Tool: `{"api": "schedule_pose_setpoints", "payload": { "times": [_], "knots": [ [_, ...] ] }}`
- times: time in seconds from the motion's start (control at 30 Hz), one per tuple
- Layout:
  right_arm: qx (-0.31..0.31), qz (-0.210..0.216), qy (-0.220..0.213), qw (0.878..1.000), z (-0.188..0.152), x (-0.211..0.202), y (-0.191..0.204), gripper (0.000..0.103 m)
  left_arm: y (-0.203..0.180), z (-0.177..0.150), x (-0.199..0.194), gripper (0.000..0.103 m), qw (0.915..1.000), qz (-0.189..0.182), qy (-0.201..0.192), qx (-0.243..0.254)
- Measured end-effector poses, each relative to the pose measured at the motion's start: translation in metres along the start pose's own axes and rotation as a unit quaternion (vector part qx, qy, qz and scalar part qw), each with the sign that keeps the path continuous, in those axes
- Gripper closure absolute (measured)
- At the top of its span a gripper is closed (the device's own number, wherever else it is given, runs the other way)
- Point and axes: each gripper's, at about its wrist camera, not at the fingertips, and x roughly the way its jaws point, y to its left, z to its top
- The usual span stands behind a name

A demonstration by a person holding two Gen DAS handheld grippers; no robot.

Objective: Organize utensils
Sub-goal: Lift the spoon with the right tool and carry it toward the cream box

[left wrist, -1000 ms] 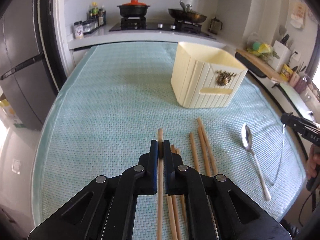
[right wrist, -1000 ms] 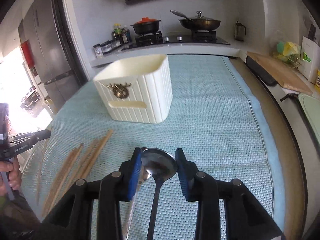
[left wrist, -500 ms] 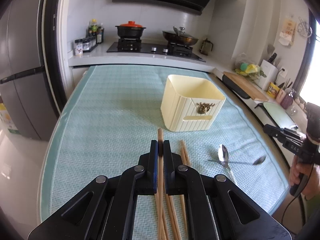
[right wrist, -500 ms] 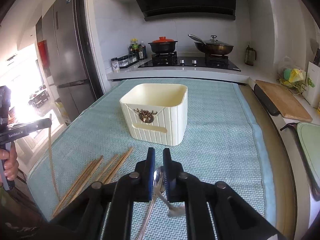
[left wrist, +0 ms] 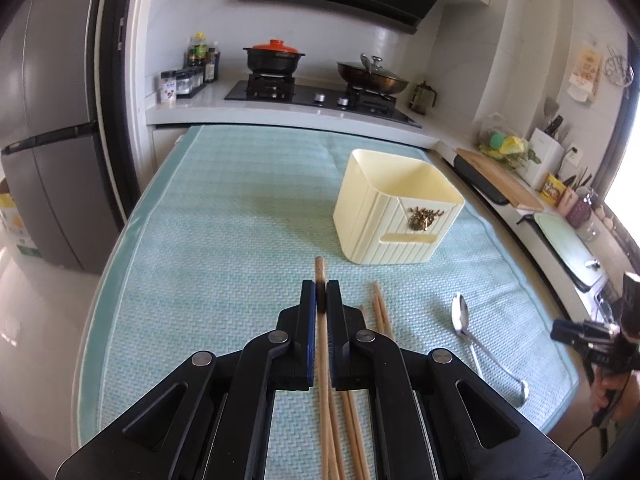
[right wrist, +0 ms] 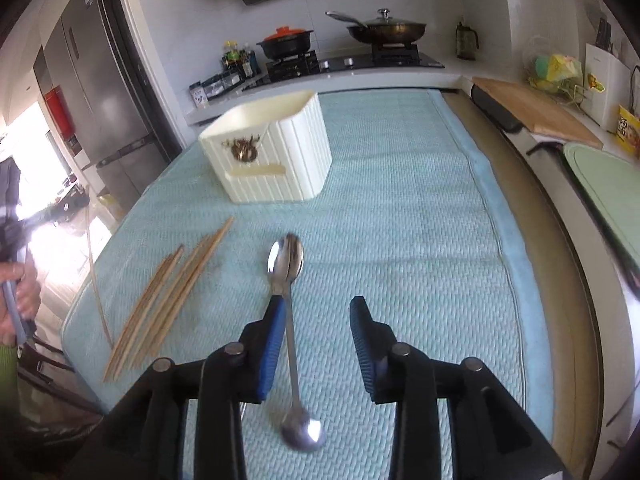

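chopstick [left wrist: 320, 280] in level left tool [left wrist: 321, 294]

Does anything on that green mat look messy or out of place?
Yes. The cream holder looks empty, while loose chopsticks lie scattered on the mat. Two spoons lie crossed, bowls at opposite ends, between the right gripper's open jaws.

Plenty of bare mat [left wrist: 224, 240] is left open on the left side. The right half is crowded: the cream bin [left wrist: 396, 208] stands mid-mat, with loose chopsticks [right wrist: 168, 300] and spoons [right wrist: 290, 288] scattered in front.
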Motion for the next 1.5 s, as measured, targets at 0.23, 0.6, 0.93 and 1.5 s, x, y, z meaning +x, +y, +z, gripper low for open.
{"api": "schedule_pose_setpoints", "payload": {
  "times": [0.23,0.6,0.93,1.5],
  "knots": [
    [-0.097,0.027,0.069,0.993,-0.067,0.003,0.024,0.05,0.002,-0.001,0.0,0.1,1.0,-0.003,-0.001,-0.004],
    [-0.047,-0.137,0.002,0.99,-0.093,0.022,-0.002,0.051,-0.001,-0.002,-0.006,0.1,1.0,-0.002,-0.007,-0.001],
    [0.142,-0.023,-0.017,0.989,-0.072,-0.016,-0.041,0.049,0.0,-0.002,-0.003,0.1,1.0,-0.001,-0.009,-0.004],
    [0.52,0.087,-0.119,0.841,-0.069,0.06,-0.128,0.06,-0.004,-0.005,0.001,0.1,0.9999,-0.011,-0.001,0.003]
  ]
}}
